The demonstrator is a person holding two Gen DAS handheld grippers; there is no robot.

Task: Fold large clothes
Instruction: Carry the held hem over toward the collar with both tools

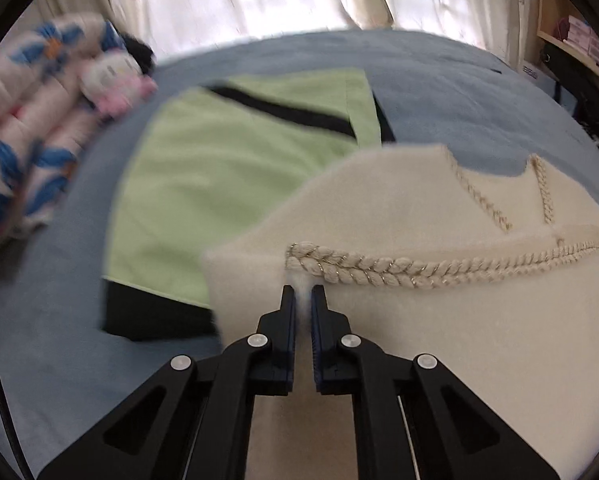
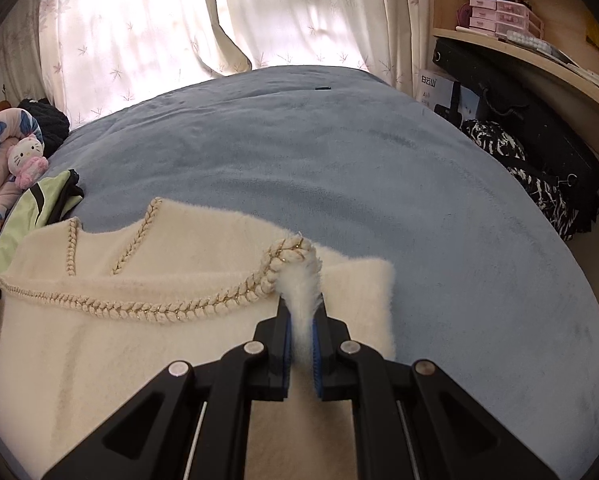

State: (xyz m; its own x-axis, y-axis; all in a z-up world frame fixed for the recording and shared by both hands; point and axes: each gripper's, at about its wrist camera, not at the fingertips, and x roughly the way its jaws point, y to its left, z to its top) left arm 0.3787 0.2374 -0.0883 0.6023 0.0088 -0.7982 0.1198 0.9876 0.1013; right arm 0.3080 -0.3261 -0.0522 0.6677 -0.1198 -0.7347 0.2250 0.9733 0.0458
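We are pinching the cream sweater (image 1: 439, 320) with both claws. Our left gripper (image 1: 302, 294) is clamping its narrow jaws on the fuzzy edge just below the braided trim (image 1: 379, 270). Our right gripper (image 2: 302, 304) is squeezing a tuft at the trim's other end. The sweater is lying across the blue blanket (image 2: 339, 152), beside a green garment (image 1: 219, 168).
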